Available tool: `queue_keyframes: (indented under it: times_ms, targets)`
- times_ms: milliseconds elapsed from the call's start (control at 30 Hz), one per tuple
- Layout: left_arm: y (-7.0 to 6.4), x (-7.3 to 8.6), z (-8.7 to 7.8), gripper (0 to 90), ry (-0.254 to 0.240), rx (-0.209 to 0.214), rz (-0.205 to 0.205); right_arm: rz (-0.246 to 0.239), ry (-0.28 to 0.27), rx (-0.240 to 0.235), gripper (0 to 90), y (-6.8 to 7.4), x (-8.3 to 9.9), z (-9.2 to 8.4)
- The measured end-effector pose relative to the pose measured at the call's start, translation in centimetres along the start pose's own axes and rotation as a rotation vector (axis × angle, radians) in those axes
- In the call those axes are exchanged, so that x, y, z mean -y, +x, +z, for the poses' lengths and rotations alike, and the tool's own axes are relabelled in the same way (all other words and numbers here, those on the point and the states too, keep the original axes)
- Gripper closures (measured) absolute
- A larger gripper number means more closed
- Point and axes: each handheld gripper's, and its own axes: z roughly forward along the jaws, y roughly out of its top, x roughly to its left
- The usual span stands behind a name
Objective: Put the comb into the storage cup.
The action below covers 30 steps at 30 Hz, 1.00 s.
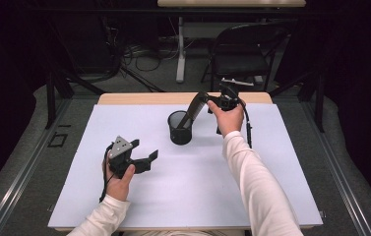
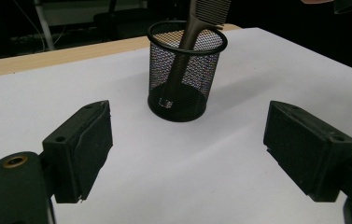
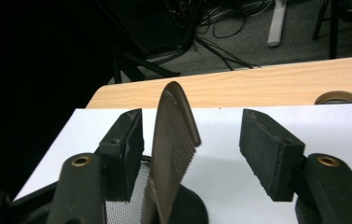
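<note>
A black mesh cup (image 1: 179, 129) stands upright near the middle back of the white-covered table (image 1: 271, 187). A dark comb (image 1: 195, 105) leans in it, handle down and toothed end up toward the right. My right gripper (image 1: 211, 101) is open at that toothed end. In the right gripper view the comb (image 3: 173, 135) stands between the jaws of the right gripper (image 3: 192, 130), close to the left pad (image 3: 127, 149) and well apart from the right one, above the cup (image 3: 129, 198). My left gripper (image 1: 146, 160) is open at the front left. Its jaws (image 2: 187, 149) face the cup (image 2: 186, 70) and comb (image 2: 201, 18), with nothing between them.
A bare wooden strip (image 1: 139, 98) runs along the table's far edge, with a round grommet (image 3: 338, 97) in it. Behind the table stand a black folding chair (image 1: 239, 54) and a white table leg (image 1: 180, 49), with cables on the floor. The white sheet lies bare in front of the cup.
</note>
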Motion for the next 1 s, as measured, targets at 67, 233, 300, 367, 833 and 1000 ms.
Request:
queue_keyframes:
  times_ms: [67,233,300,367,833,1000]
  targets:
    - [0.0,0.0,0.0,16.0,-0.001,0.001,0.001,-0.007,-0.001,0.001,38.6,-0.1,0.0,-0.2]
    - [-0.1,0.0,0.1,16.0,0.000,0.001,0.000,-0.043,0.014,0.006,35.7,-0.2,0.0,-0.5]
    - [0.0,0.0,0.1,16.0,0.003,-0.001,-0.002,-0.037,0.026,0.012,36.3,-0.2,-0.1,-0.7]
    - [0.0,0.0,0.1,16.0,0.000,0.001,-0.002,-0.033,0.034,-0.004,36.7,-0.4,-0.2,-0.7]
    - [0.0,-0.1,0.0,16.0,-0.001,0.002,-0.001,0.013,0.005,-0.055,36.6,-1.3,-0.8,-1.9]
    - [0.0,-0.1,0.0,16.0,-0.004,0.002,-0.005,0.006,-0.020,-0.056,34.8,-1.4,-1.0,-2.1]
